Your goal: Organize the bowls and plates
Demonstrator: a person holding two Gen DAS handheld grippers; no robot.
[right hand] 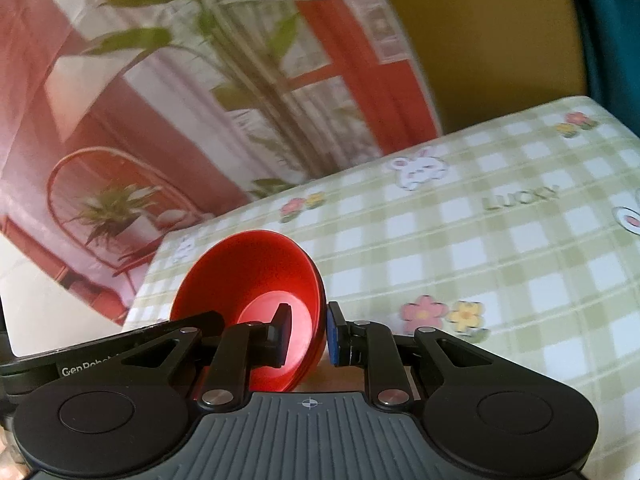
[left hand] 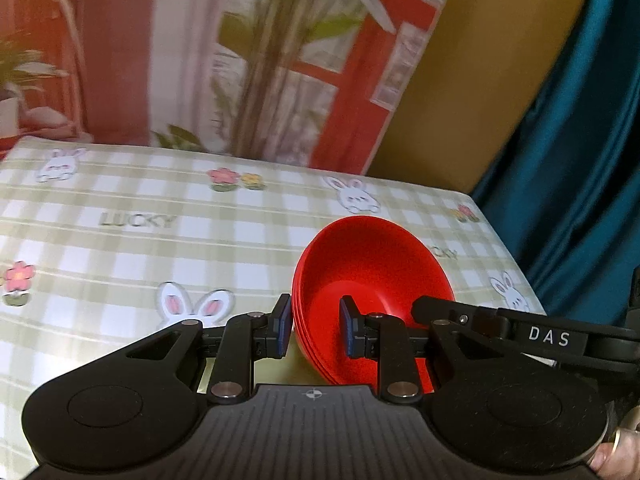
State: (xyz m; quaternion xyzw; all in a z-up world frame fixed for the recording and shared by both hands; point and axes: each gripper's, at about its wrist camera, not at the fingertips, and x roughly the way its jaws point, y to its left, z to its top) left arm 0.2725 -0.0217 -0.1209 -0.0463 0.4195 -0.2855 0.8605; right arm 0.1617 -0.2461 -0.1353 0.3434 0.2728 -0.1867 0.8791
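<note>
A stack of red bowls hangs tilted above the green-checked tablecloth, mouth facing the cameras. In the left wrist view my left gripper is shut on the stack's left rim, one blue pad outside and one inside. The right gripper's black body comes in from the right and reaches the stack's far side. In the right wrist view the red bowls sit left of centre. My right gripper is shut on their right rim. The left gripper's black body shows at the left edge.
The table carries a cloth with rabbits, flowers and the word LUCKY. Behind it hangs a printed backdrop of plants and red frames. A teal curtain hangs past the table's right edge. A person's fingers show at the lower right.
</note>
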